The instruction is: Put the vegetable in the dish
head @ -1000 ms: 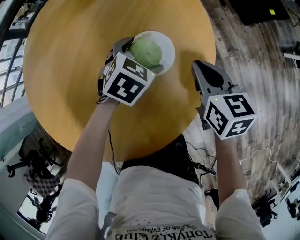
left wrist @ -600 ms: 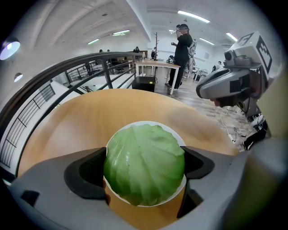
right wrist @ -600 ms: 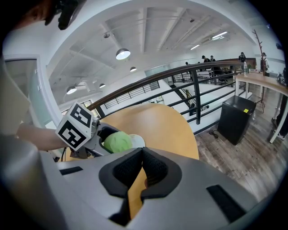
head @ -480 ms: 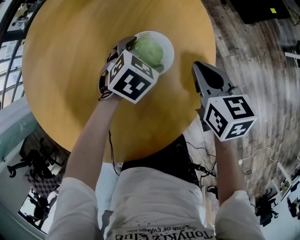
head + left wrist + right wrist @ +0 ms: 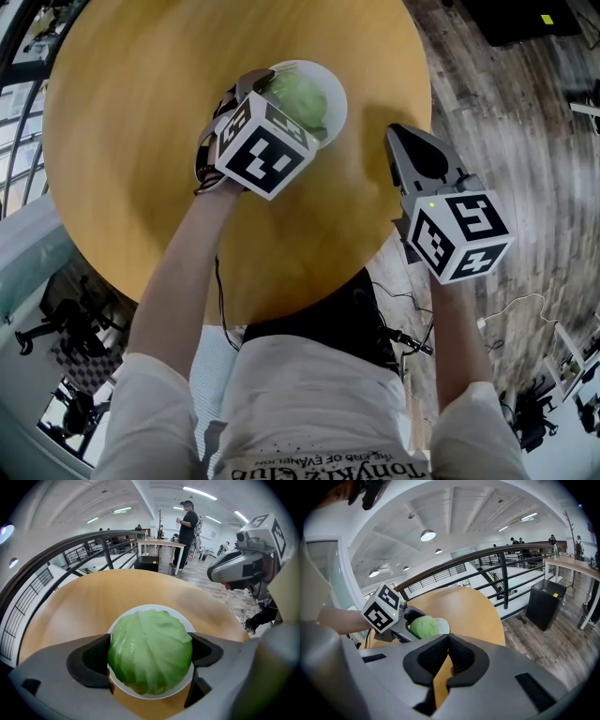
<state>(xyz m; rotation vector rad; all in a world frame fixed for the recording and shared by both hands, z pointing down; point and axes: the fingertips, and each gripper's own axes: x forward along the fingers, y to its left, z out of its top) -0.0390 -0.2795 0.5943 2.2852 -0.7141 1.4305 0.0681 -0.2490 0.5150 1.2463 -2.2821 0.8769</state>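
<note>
Cabbage at the dish, not yet released
Left claw grasps it over the white dish; right claw, clenched empty, hangs at right.

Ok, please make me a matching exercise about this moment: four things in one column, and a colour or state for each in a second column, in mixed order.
Column one:
1. cabbage
2. dish
3. left gripper
4. right gripper

Column two:
A. jaws together, nothing between them
B. green and round
C. white, on the wooden table
D. jaws pressed on the cabbage

Pairs: 1-B, 2-C, 3-D, 4-A.
</note>
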